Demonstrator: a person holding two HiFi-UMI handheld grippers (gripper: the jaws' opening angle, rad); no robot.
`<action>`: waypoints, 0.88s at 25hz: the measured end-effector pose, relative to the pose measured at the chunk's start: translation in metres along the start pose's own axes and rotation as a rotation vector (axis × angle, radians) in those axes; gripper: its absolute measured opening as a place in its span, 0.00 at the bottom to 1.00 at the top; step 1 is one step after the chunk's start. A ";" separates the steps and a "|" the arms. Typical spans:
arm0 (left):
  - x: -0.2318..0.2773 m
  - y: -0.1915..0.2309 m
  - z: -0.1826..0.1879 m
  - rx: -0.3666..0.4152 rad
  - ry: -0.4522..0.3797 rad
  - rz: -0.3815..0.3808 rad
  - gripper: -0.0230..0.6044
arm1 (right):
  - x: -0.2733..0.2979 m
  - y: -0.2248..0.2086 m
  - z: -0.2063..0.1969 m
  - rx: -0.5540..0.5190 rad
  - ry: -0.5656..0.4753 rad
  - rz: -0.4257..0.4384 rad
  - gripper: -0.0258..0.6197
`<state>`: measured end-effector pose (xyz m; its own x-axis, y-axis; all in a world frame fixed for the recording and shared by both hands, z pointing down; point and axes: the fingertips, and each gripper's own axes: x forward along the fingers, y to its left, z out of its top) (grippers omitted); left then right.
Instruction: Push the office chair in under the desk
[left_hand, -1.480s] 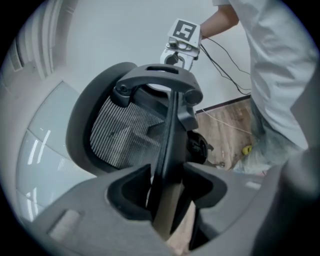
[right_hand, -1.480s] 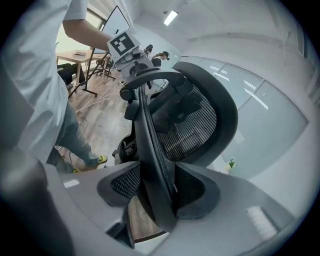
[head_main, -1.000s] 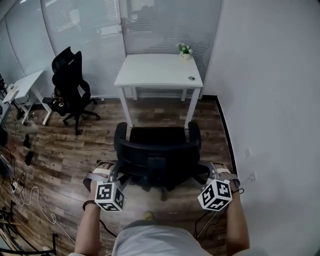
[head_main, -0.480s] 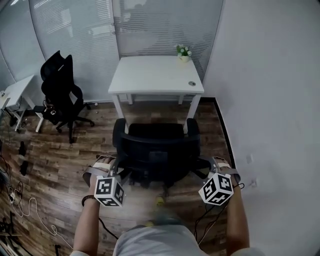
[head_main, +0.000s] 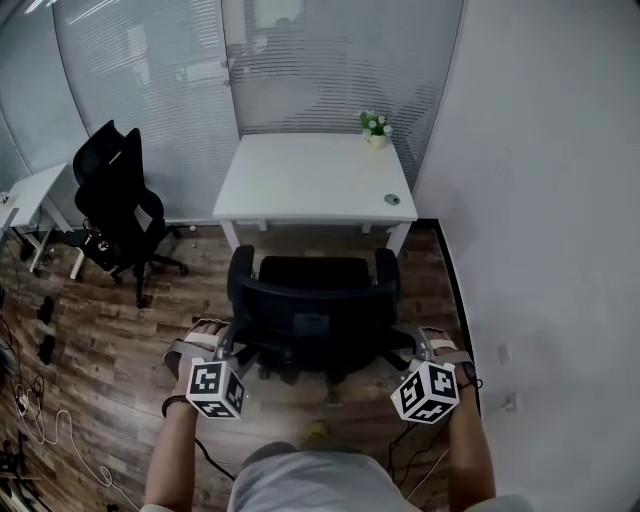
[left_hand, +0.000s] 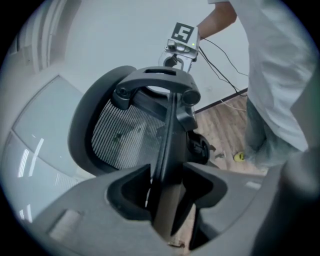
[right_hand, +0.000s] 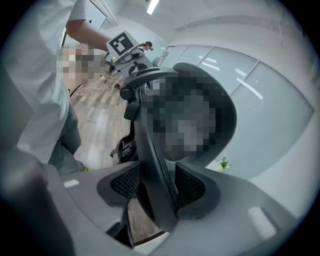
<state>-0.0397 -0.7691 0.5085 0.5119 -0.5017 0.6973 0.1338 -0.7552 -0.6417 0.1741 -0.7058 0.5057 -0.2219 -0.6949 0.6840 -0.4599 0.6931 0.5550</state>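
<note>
The black office chair (head_main: 315, 310) stands on the wood floor facing the white desk (head_main: 300, 180), its seat front just short of the desk's near edge. My left gripper (head_main: 232, 345) holds the left rim of the backrest and my right gripper (head_main: 405, 345) the right rim. In the left gripper view the mesh backrest (left_hand: 125, 135) runs edge-on between the jaws of the left gripper (left_hand: 167, 192), which are closed on the rim. In the right gripper view the backrest rim (right_hand: 150, 150) sits likewise clamped in the right gripper (right_hand: 157, 192).
A small potted plant (head_main: 375, 128) stands at the desk's far right corner. A second black chair (head_main: 115, 205) and another white desk (head_main: 25, 200) are at the left. The white wall (head_main: 540, 200) runs close along the right. Cables (head_main: 40, 400) lie at the lower left.
The chair, with both grippers on its backrest, has rolled forward toward the desk; the gap between the seat and the desk's front edge has shrunk.
</note>
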 end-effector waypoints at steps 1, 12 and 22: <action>0.010 0.015 -0.001 0.001 0.000 0.010 0.35 | 0.009 -0.015 -0.001 -0.002 -0.002 -0.005 0.37; 0.047 0.045 -0.015 0.005 0.003 0.035 0.35 | 0.046 -0.047 -0.006 0.014 0.008 -0.057 0.38; 0.096 0.110 -0.022 0.009 -0.010 0.046 0.35 | 0.093 -0.117 -0.014 0.028 0.016 -0.056 0.39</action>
<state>0.0060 -0.9096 0.5117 0.5261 -0.5313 0.6640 0.1177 -0.7278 -0.6756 0.2193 -0.8487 0.5105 -0.1815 -0.7292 0.6598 -0.4948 0.6476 0.5795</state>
